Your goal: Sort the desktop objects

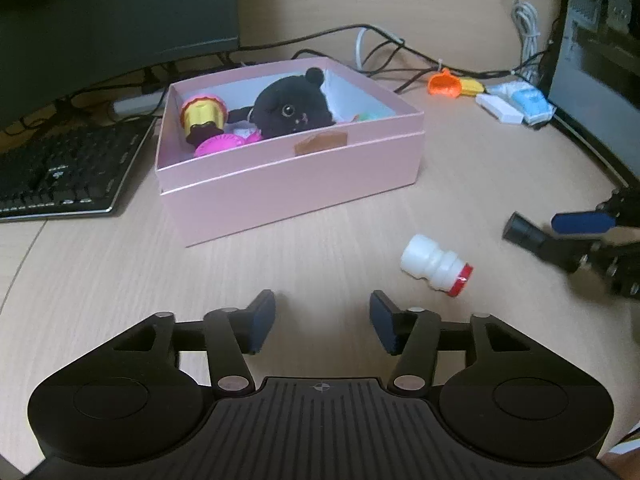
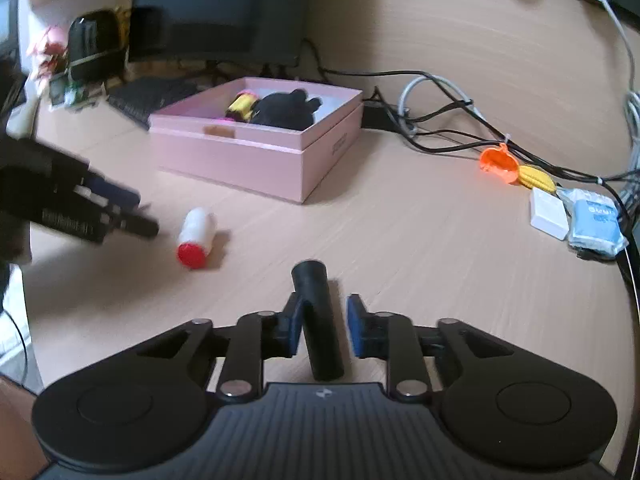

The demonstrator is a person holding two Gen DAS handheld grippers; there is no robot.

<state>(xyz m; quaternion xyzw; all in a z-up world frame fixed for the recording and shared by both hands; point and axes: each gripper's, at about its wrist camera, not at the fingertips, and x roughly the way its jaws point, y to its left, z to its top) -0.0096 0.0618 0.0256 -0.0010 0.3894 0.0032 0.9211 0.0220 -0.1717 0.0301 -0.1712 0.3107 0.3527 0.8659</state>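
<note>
We have the pink box (image 1: 288, 184) on the table (image 1: 120, 280) as our landmark, and it already holds a black plush toy (image 1: 294, 110), a yellow toy cup (image 1: 202, 114) and a pink disc (image 1: 220, 145), so we judge the sorting partly done. Left to do: the white bottle with the red cap (image 1: 437, 270) lies on its side in front of the box, and an orange piece (image 1: 444, 84), a yellow one (image 2: 536, 176), a white block (image 2: 549, 214) and a blue packet (image 2: 596, 220) sit well off to the box's right.

Our left gripper (image 1: 322, 324) hangs empty before the box, fingers moderately apart. Our right gripper (image 2: 322, 326) has a black cylinder (image 2: 318, 320) between its narrowly spread fingers; only the right wrist view shows this closely, and we cannot tell whether both pads press it. That view alone shows clutter left of the box.
</note>
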